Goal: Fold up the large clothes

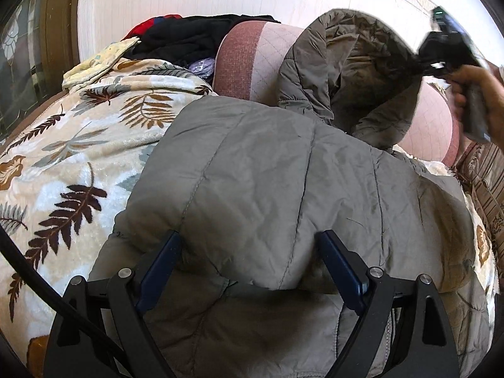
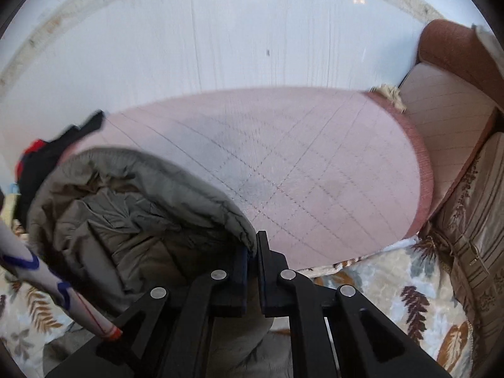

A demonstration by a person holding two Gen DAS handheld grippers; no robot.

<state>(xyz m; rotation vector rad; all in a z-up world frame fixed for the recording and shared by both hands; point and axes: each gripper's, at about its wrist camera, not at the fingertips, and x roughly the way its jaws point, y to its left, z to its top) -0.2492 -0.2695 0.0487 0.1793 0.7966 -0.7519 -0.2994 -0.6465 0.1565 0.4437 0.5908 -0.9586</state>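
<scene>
The grey padded jacket [image 1: 267, 173] is lying folded on the leaf-print blanket [image 1: 63, 157], its hood [image 2: 141, 195] lifted. It is looking soft, bulky, slippery; seams and hems seem the best holds. The right hand-held gripper [image 2: 252, 252] is pinching the hood rim. The left hand-held gripper [image 1: 249, 245] is gaping wide, straddling the fold, gripping nothing. The sleeves are hidden.

Right gripper [image 2: 250, 252] apparently pinching hood [image 2: 132, 208]
</scene>
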